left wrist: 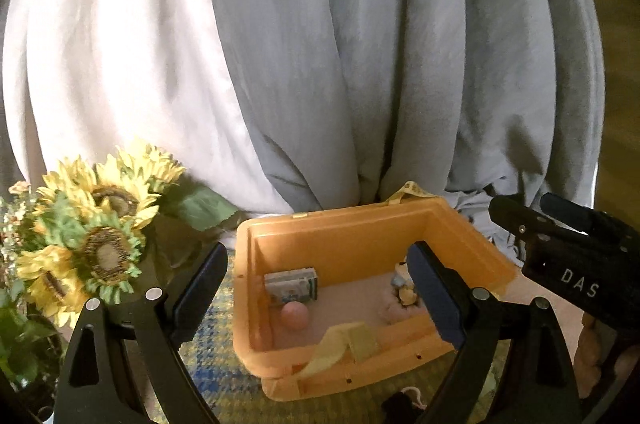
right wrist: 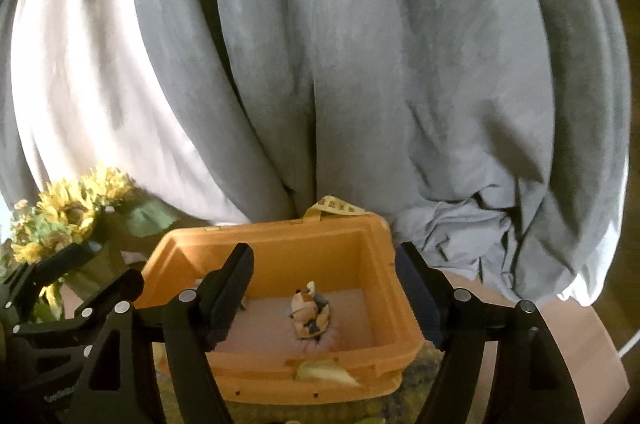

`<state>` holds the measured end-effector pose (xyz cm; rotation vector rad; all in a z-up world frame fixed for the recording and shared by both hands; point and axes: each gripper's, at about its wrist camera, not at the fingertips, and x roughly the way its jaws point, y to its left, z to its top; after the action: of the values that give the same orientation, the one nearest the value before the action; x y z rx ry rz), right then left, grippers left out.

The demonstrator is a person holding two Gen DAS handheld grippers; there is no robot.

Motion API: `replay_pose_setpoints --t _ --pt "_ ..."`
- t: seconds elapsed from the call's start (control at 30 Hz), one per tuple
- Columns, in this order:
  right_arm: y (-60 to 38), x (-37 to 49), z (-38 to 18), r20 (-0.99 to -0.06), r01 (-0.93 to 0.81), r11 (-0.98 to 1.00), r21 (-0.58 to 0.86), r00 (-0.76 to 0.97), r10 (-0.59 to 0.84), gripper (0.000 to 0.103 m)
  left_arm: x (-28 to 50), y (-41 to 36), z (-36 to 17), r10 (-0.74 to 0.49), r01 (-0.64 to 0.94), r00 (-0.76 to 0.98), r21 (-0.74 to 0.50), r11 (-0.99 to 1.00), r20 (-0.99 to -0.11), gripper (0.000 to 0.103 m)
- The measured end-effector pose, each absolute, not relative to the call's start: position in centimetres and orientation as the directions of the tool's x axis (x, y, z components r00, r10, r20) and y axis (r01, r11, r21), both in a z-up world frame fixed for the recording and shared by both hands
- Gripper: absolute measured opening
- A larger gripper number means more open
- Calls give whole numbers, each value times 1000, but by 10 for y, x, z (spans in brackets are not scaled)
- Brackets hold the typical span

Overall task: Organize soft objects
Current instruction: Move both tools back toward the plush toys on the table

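An orange plastic bin sits on a blue-and-yellow patterned mat in front of hanging grey and white curtains, and several things already lie on its pinkish floor: a small plush toy with brown, cream and dark patches resting on a pale round cushion, a pink ball near the left wall, and a small printed packet leaning in the back left corner (whether that packet is soft, I cannot tell). A yellow ribbon strap drapes over the bin's near rim, and another yellow strap pokes up behind the far rim. The left gripper hangs above the near left part of the bin with its jaws spread wide and nothing between them; the right gripper likewise hovers over the bin, wide apart and empty. A bunch of artificial sunflowers stands to the left, outside the bin. Judging by this, much of the sorting looks done, since the soft items in view are inside the bin. A dark object with a pale loop lies on the mat just in front of the bin, and it may be what is left to collect, though it is too cut off to identify.
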<state>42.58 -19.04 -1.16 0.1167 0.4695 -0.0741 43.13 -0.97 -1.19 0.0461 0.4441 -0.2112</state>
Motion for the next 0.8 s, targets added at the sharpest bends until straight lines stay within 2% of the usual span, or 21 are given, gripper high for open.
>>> replay_pose_setpoints --t 0.47,0.8 --pt "-170 346 3 -412 139 987 80 907 -94 75 361 5 1 -243 274 890 25 962 -385 92" --pt "-159 301 -4 -410 169 981 90 904 -118 77 322 8 -8 -279 330 879 70 941 -387 92"
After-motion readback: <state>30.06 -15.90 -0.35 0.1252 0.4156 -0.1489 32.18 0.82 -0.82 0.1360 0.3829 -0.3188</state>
